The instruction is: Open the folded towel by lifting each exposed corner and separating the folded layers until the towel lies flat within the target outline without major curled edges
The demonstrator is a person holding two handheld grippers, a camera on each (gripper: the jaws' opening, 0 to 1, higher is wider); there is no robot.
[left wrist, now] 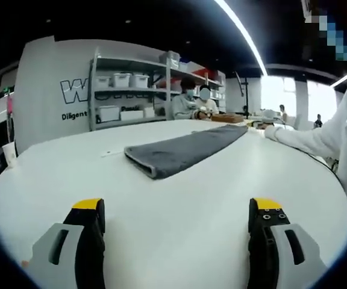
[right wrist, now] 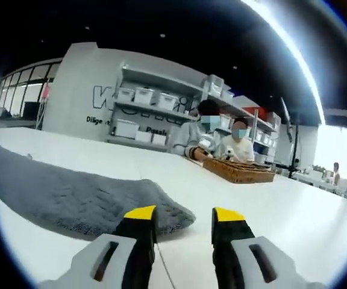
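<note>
Right, closest in the right gripper view, the right gripper (right wrist: 184, 218) has its yellow-tipped jaws parted and holding nothing, poised just at the rounded near corner of the grey towel (right wrist: 71, 195). That towel lies folded on the white table (right wrist: 270, 211), running off to the left. It looks soft and plush, limp rather than stiff, light enough to lift by a pinch, so I'd judge the exposed corner by the jaws is the place to take hold, top layer only. Over in the left gripper view, the left gripper (left wrist: 182, 215) is spread wide, also holding nothing, well short of the towel (left wrist: 182, 150), whose folded end faces it. Past the towel sit a woven tray (right wrist: 240, 170), seated people (right wrist: 206, 135) and shelves (right wrist: 143, 99) with bins.
</note>
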